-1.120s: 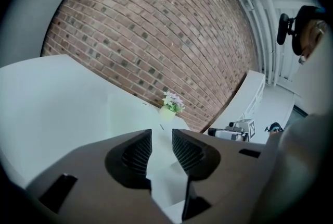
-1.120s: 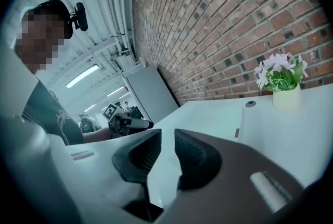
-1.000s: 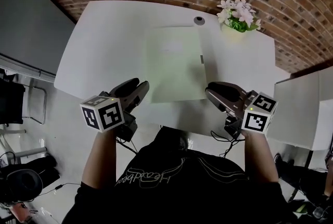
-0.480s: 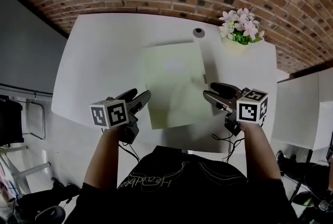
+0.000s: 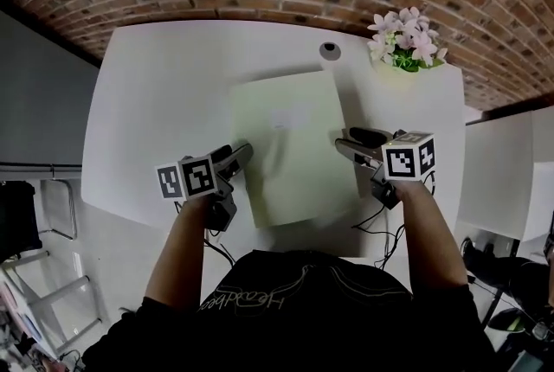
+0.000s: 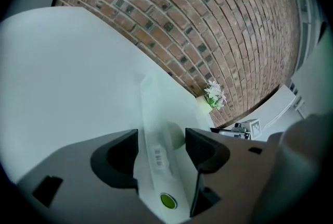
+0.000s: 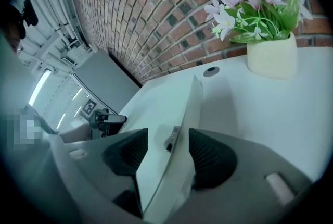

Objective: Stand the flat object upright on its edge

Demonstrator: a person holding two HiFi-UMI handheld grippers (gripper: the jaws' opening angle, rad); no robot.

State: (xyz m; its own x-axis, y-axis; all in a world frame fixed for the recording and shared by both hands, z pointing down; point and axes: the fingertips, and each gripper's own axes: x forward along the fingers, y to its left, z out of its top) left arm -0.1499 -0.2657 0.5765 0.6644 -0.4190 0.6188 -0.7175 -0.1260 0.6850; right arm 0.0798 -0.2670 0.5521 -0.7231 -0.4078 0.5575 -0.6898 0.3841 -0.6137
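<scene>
On the white table (image 5: 164, 102) in front of the brick wall, the flat object (image 5: 290, 145), a pale green board-like thing, looks to be lying on its broad face, with its near end close to the table's front edge. A pot of pinkish flowers (image 5: 405, 41) stands well apart at the far right corner.

From where I stand, the person has one claw at each long side. The left gripper (image 5: 241, 156) has the object's left edge, with its small barcode label and green dot, running between its jaws. The right gripper (image 5: 342, 144) straddles the right edge the same way. Both pairs of jaws have just been opening and stand wide apart, and I see neither pad pressing on the board, so nothing is gripped.

I would say the task has hardly begun: both tools are placed at the sides and that is all. Closing on the edges, tipping the board up and leaving it balanced on one edge all remain to be done
</scene>
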